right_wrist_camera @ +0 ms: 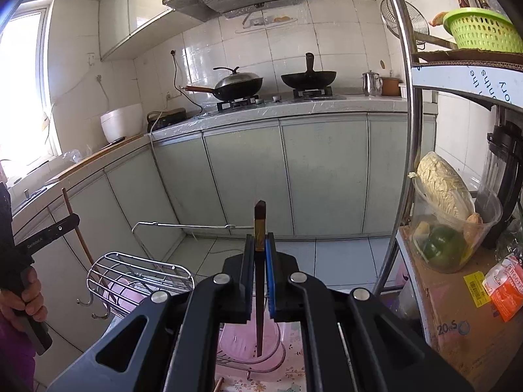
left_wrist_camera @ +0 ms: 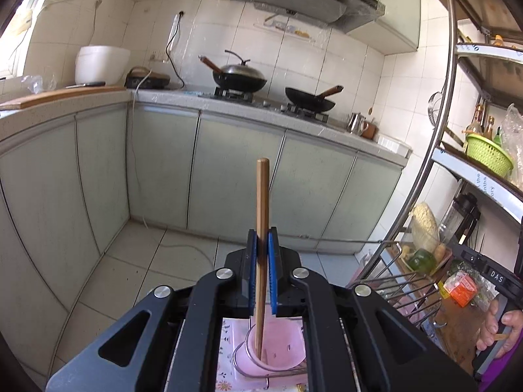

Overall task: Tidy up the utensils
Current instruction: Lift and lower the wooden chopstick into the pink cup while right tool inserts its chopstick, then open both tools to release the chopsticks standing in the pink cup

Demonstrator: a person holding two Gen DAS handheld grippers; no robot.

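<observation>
My left gripper [left_wrist_camera: 262,238] is shut on a light wooden chopstick [left_wrist_camera: 262,196] that stands almost upright. Its lower tip dips into a pink cup [left_wrist_camera: 284,349] set in a wire holder [left_wrist_camera: 243,357] just below the fingers. My right gripper [right_wrist_camera: 260,241] is shut on a dark chopstick [right_wrist_camera: 259,297] with a gold band near the top. That tip hangs over or just inside a pink cup [right_wrist_camera: 238,343]. The right wrist view also shows the left gripper [right_wrist_camera: 70,220] at the far left, above a wire basket [right_wrist_camera: 137,261].
A steel shelf rack [right_wrist_camera: 410,150] rises close on the right, with a green basket [right_wrist_camera: 483,31], a tub of vegetables [right_wrist_camera: 447,228], a blender [right_wrist_camera: 506,176] and an orange packet [right_wrist_camera: 505,289]. Cabinets and a counter with two woks [left_wrist_camera: 240,76] lie ahead. A floral mat [right_wrist_camera: 287,375] lies under the holder.
</observation>
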